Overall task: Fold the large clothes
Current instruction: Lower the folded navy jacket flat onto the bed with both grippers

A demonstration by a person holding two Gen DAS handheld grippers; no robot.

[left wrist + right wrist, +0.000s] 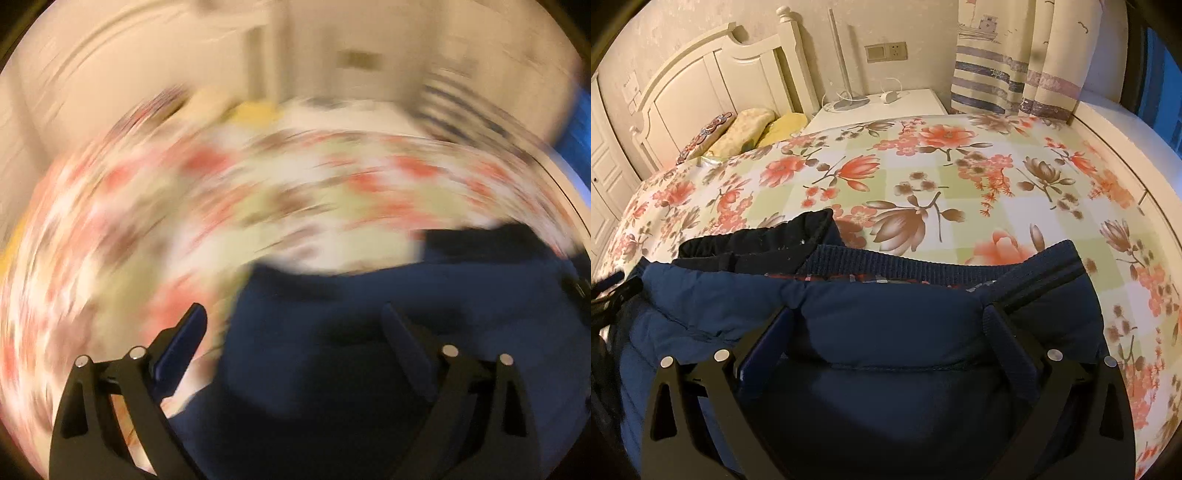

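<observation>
While the right gripper [888,314] waits with its two fingers spread wide, a puffy edge of the blue jacket [886,398] sits between them — not pinched, as far as I can see. The jacket lies on the bed, on the flowery sheet [923,177], with its ribbed collar [923,266] just past the fingertips and a black piece of clothing [757,243] tucked at its far left side.

The left gripper [295,314] is spread wide too, holding nothing. Its picture is all smeared, so I can only say the blue jacket [351,350] is under and in front of it, with the sheet beside its left finger.

To fold well, I think each gripper should close on a thick bit of edge, not just the thin top layer — then both should lift together so the jacket does not twist.

Farther off stand the pillows [753,125], the headboard [713,74] and a white bedside table [886,107].
</observation>
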